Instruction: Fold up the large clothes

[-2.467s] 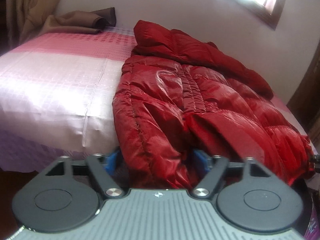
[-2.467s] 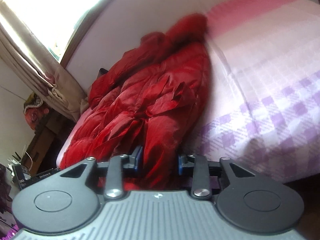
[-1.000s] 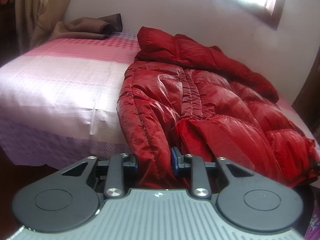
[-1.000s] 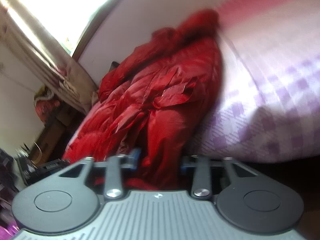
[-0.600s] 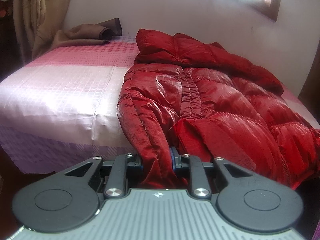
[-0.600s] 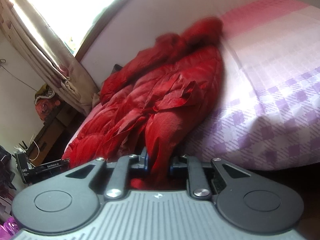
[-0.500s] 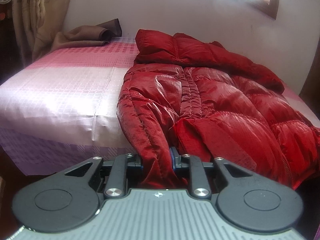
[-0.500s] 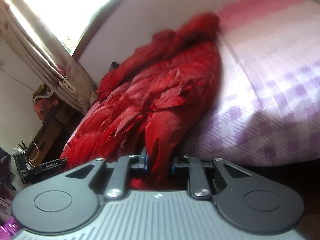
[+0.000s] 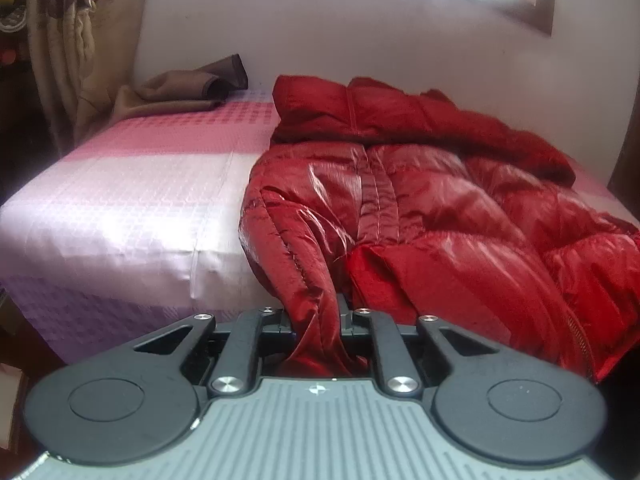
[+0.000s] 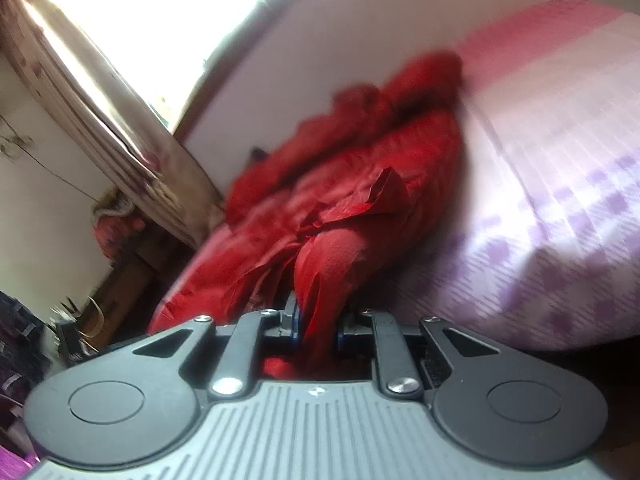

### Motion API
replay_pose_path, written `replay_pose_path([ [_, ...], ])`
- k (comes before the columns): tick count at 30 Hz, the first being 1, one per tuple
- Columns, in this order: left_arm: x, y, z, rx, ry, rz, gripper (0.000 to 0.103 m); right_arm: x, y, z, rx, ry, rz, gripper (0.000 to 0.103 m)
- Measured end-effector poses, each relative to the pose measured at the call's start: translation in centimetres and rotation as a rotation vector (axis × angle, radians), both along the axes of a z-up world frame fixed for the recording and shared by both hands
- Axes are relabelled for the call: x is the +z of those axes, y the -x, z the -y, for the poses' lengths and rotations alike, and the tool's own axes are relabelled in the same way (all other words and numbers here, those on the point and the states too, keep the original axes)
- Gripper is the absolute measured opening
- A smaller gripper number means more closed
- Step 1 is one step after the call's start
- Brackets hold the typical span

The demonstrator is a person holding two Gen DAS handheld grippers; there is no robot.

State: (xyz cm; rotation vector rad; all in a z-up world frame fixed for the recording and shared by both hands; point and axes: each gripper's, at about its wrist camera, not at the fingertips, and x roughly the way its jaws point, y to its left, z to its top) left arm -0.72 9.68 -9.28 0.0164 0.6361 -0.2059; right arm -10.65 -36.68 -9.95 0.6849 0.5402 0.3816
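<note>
Both claws are closing, each nearly shut on one red puffer jacket (image 9: 420,216): the left gripper (image 9: 316,322) pinches its hem at six o'clock, the right gripper (image 10: 316,326) another bunched edge. One jacket sprawls across the pink-and-lilac bed (image 9: 132,200), toward three o'clock. No readable writing shows.

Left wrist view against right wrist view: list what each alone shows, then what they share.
Only the left wrist view: a folded brown cloth at the bed's far end. Only the right: dark wooden furniture beside the bed. Both: the shiny red puffer jacket on the pink-and-lilac checked bedsheet; the left gripper and right gripper are closing on its hem.
</note>
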Motion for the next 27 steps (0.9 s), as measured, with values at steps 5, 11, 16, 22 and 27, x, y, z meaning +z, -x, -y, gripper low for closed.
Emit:
replay_pose_path([
  [5, 1.4, 0.1, -0.6, 0.015, 0.033, 0.017, 0.017, 1.0, -0.4, 0.2, -0.005, -0.034, 0.026, 0.015],
  [11, 3.4, 0.1, -0.7, 0.032, 0.055, 0.056, 0.017, 2.0, -0.7, 0.7, -0.021, -0.087, 0.053, 0.014],
  [16, 5.1, -0.4, -1.5, 0.056, 0.126, 0.067, 0.017, 2.9, -1.3, 1.4, -0.042, -0.131, 0.074, 0.014],
  [22, 7.1, -1.2, -1.5, 0.077, 0.152, 0.084, 0.017, 3.9, -2.4, 2.2, -0.067, -0.161, 0.090, 0.013],
  [27, 8.8, -2.1, -1.1, 0.089, 0.166, 0.099, 0.017, 5.2, -3.4, 3.0, -0.089, -0.179, 0.103, 0.013],
])
